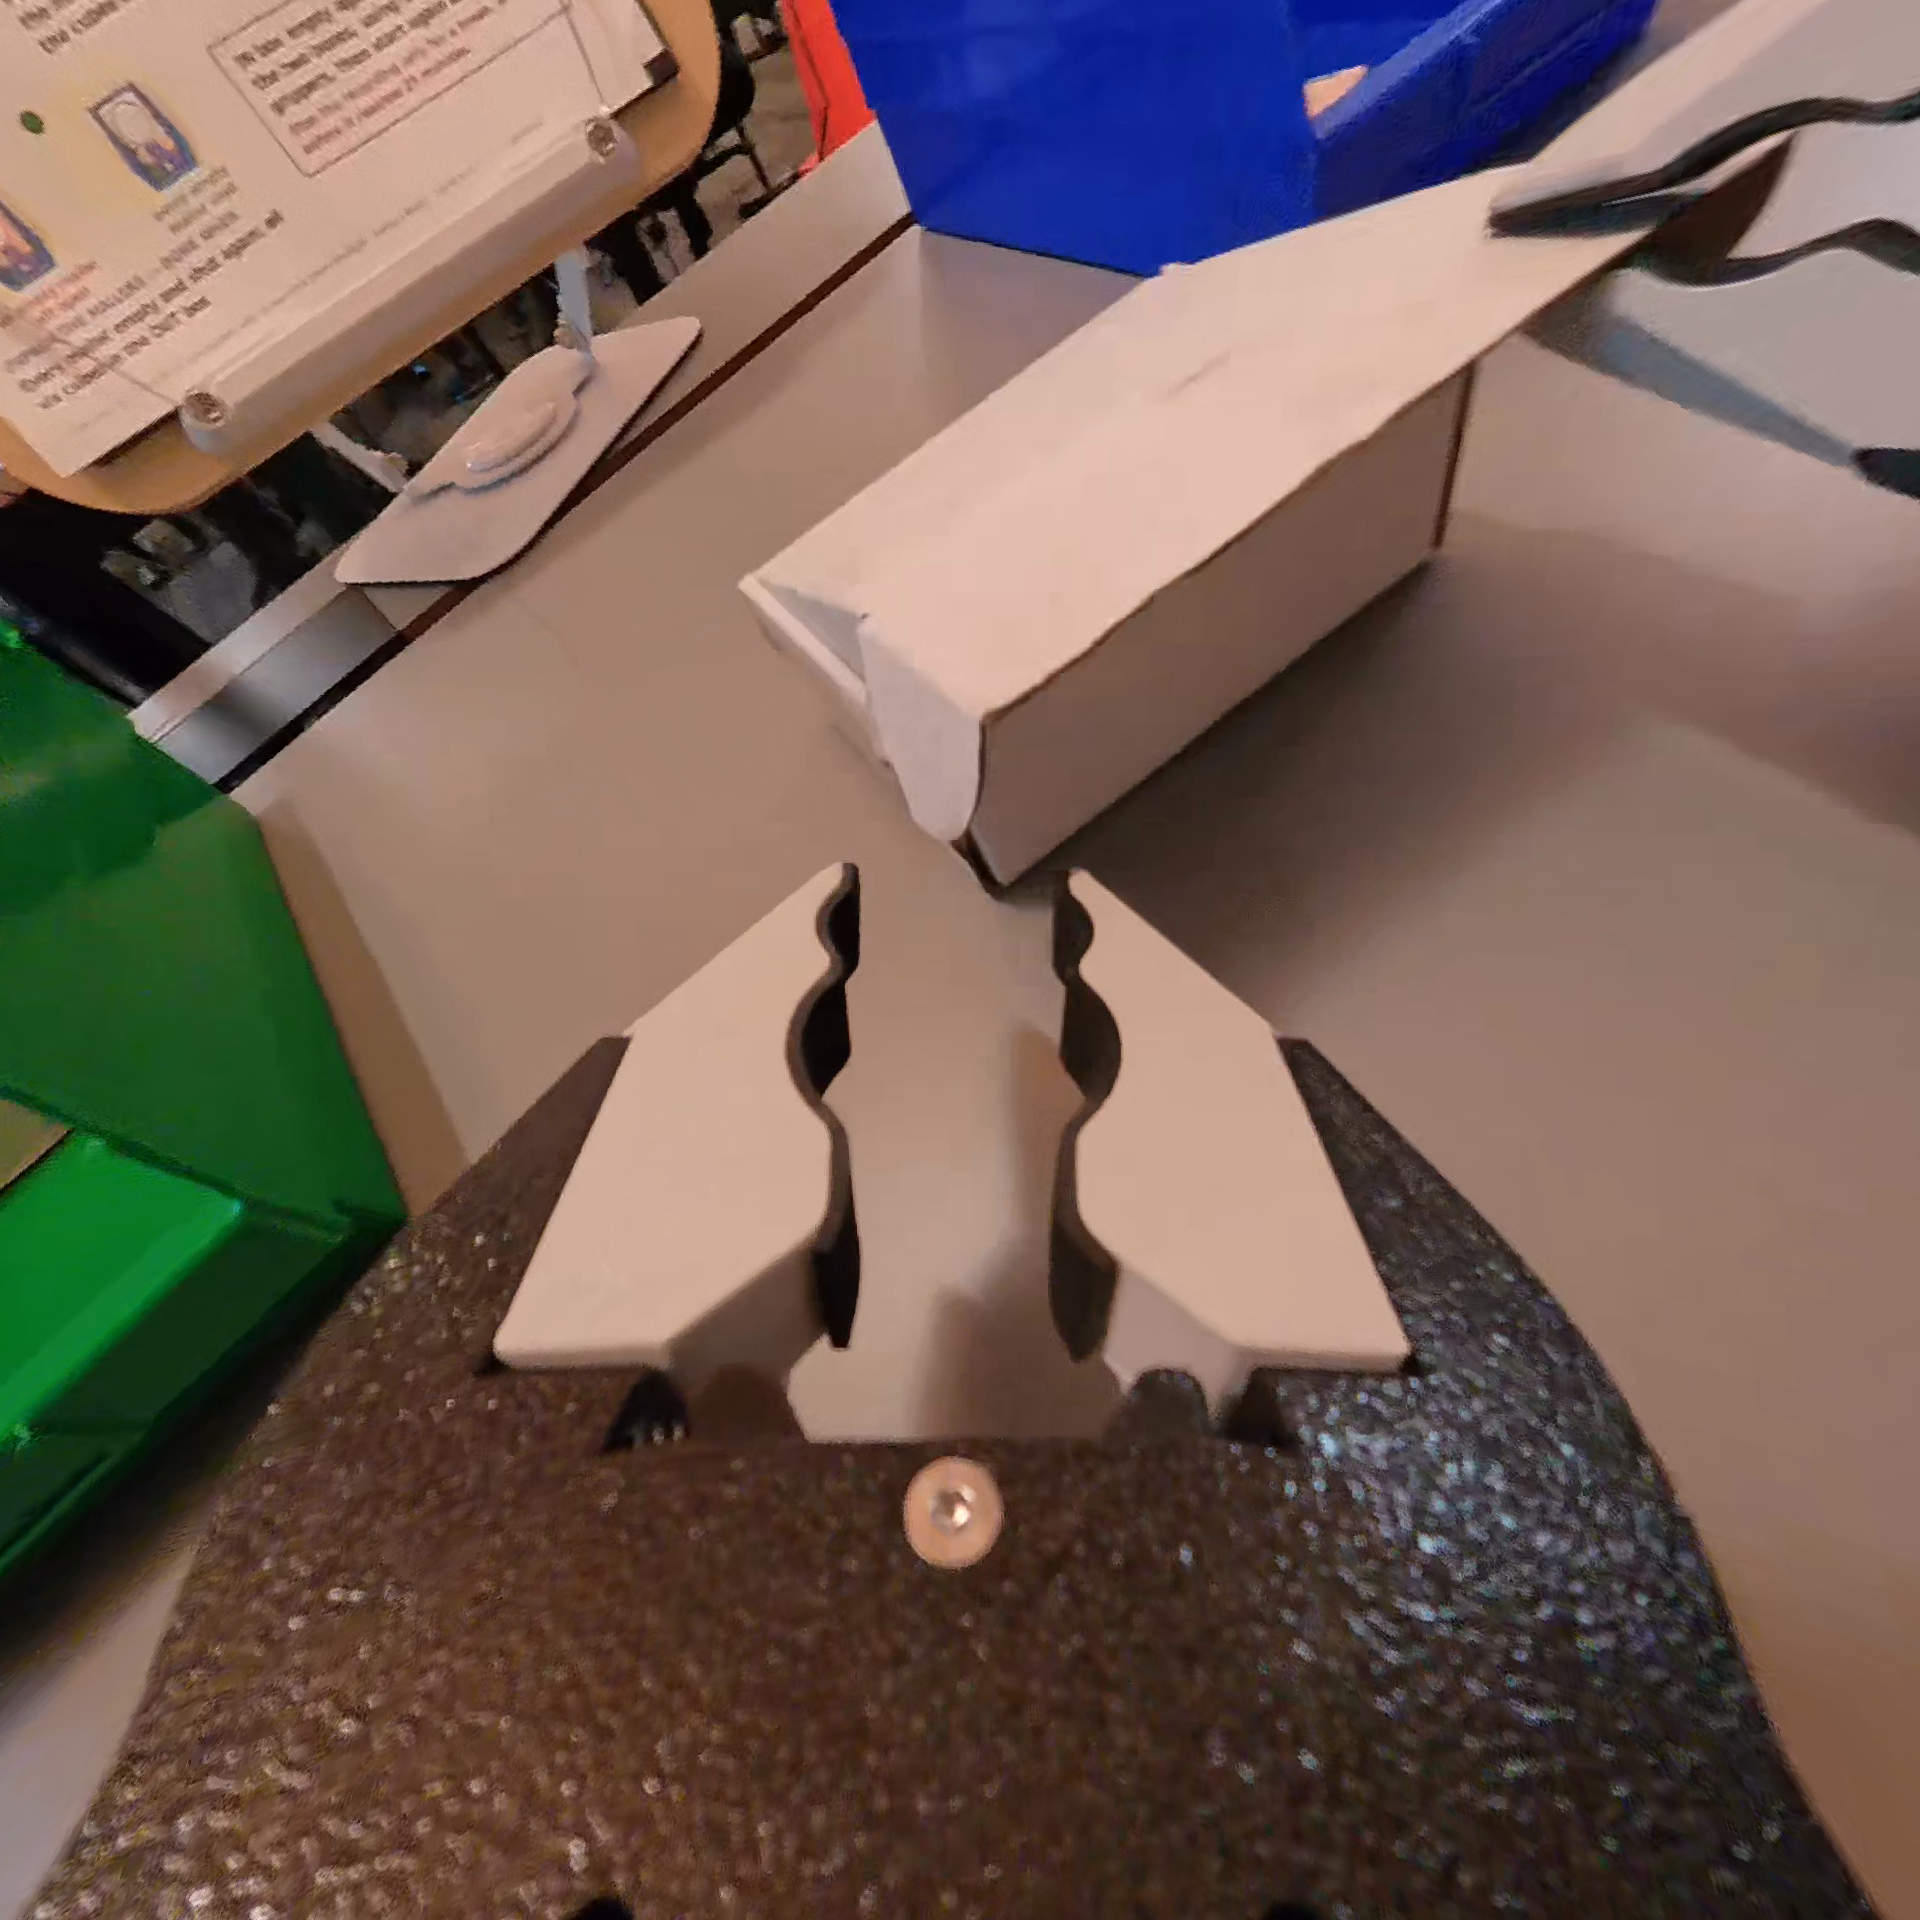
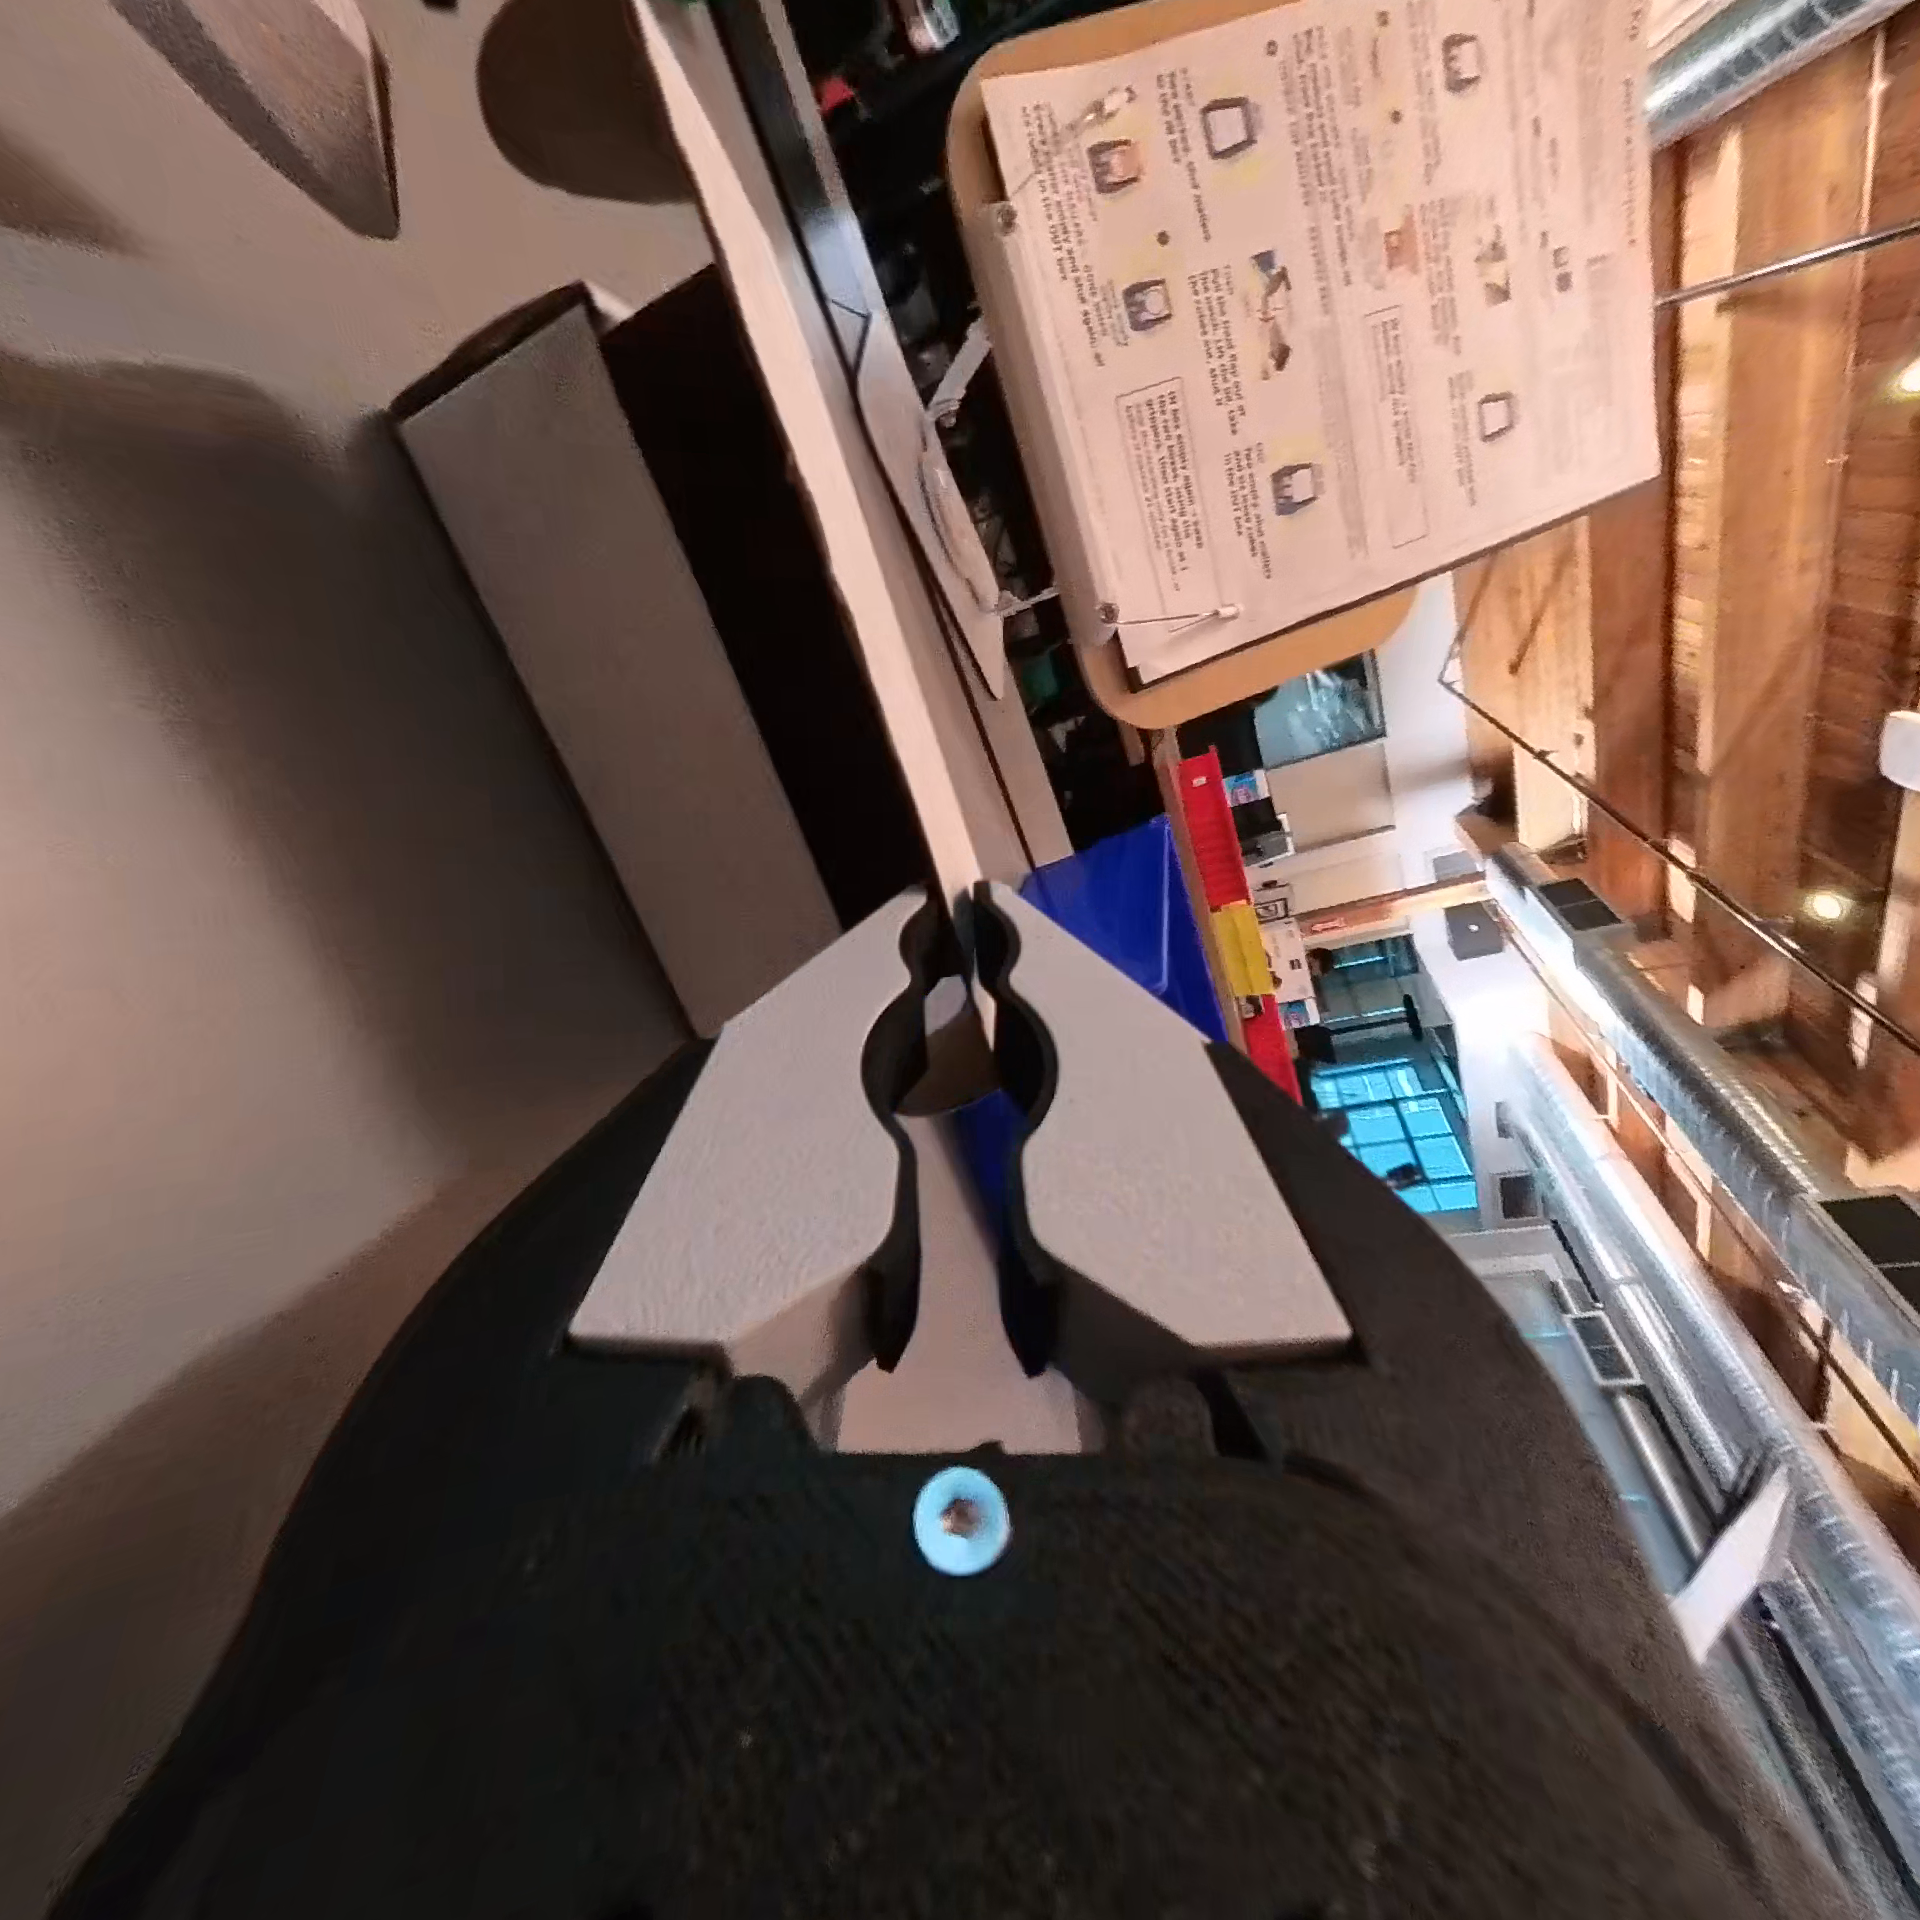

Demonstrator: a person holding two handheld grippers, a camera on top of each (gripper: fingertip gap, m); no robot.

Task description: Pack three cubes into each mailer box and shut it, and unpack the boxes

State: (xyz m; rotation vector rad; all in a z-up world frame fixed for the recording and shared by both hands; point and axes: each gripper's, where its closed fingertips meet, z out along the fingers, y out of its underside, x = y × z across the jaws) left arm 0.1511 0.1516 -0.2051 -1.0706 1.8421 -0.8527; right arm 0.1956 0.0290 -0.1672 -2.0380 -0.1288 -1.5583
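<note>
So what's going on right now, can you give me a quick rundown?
Left gripper open, empty, just short of the white box. Right gripper shut on the box's lid flap, holding it up. No cubes in view. Nothing in the way.

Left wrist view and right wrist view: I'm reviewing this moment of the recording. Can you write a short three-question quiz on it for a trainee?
1. True or false: the fingers of the left gripper are shut on the white cardboard mailer box.
2. What does the right gripper pinch?
A. the box's thin lid flap
B. a green bin
C. a printed sheet
3. Fill in: the plastic bin beyond the box is coloured ____.

Key: 1 false, the fingers stand apart, just short of the box corner; 2 A; 3 blue.
</note>
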